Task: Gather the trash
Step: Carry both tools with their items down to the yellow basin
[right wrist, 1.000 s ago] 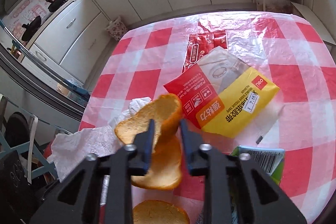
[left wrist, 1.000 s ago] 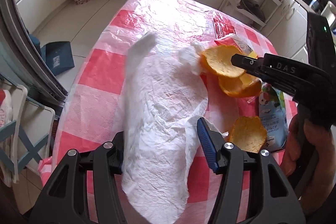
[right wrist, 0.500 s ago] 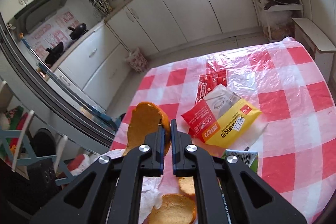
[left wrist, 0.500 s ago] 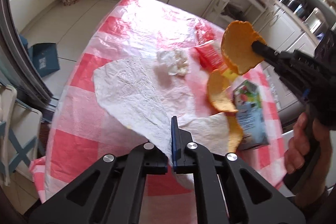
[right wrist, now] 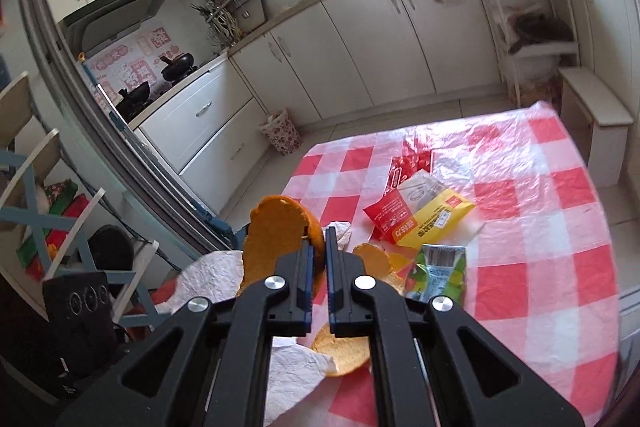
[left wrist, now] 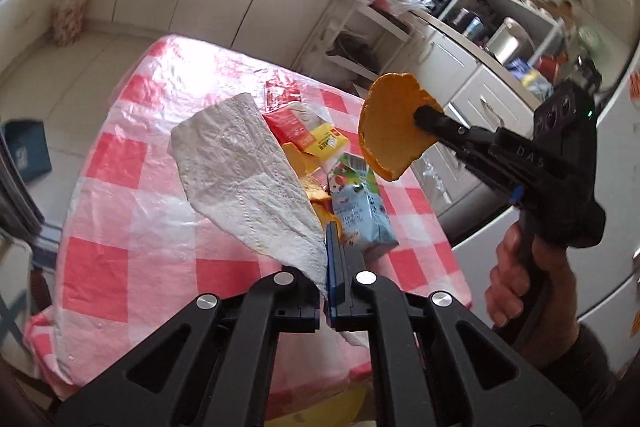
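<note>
My left gripper (left wrist: 326, 247) is shut on the edge of a white paper towel (left wrist: 244, 179), which hangs lifted above the red-and-white checked table (left wrist: 132, 187). My right gripper (right wrist: 324, 239) is shut on a piece of orange peel (right wrist: 276, 231), held in the air; the left wrist view shows the same orange peel (left wrist: 394, 123) at the tip of the right gripper (left wrist: 420, 117), above the table's right side. Two more peel pieces (right wrist: 340, 347) lie on the table near a juice carton (right wrist: 438, 267) and a red-and-yellow wrapper (right wrist: 424, 219).
A red packet (right wrist: 408, 163) lies farther back on the table. A small patterned bin (right wrist: 282, 133) stands on the floor by the white cabinets. A hand (left wrist: 516, 279) grips the right tool's handle. A blue-and-white folding chair (right wrist: 60, 227) stands left of the table.
The left gripper closed on the paper towel and lifted it off the table. The right gripper closed on the orange peel and raised it well above the table.
</note>
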Available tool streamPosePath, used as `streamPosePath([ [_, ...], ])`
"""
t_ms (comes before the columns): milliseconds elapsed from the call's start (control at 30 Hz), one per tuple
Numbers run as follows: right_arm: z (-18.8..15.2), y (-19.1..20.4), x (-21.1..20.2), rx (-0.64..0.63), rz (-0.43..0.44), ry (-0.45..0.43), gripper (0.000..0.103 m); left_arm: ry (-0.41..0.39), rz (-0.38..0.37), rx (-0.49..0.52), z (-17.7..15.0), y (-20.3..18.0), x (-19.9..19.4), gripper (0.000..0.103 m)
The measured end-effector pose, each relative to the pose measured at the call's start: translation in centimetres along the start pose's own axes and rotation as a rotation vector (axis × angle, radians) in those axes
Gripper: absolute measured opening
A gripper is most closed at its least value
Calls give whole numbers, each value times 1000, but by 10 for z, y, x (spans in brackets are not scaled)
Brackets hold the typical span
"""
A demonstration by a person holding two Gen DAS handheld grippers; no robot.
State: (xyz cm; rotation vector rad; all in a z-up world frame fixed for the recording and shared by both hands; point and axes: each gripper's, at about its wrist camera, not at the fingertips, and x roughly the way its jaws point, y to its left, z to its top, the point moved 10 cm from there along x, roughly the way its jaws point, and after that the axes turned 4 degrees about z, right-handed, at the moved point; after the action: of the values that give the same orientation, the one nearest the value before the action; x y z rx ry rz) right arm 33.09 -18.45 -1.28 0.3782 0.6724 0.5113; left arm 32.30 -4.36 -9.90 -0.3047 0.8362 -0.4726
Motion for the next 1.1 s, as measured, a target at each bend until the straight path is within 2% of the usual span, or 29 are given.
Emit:
streamPosePath([
  [100,-9,1,-21,-28,-26,-29,6,-31,35,85,-9,-16,-18,3],
  [233,-32,-4,-51,-4,-48,-52,6,-32,29,133,-29,-33,-37,3],
  [467,-74,-9,-93,37,-71,-57,6,23,-80,193,-91,-73,-71,3],
  [700,-132,-7,-120,25,-143,-13,6,135,-116,184,-151,-84,-72,3],
  [933,-182,-9,-115,-30,-266,91,6,262,28,254,-203,-76,-46,3],
  [1100,-205,-18,-91,-84,-334,181,6,315,65,203,-210,-67,-19,3],
])
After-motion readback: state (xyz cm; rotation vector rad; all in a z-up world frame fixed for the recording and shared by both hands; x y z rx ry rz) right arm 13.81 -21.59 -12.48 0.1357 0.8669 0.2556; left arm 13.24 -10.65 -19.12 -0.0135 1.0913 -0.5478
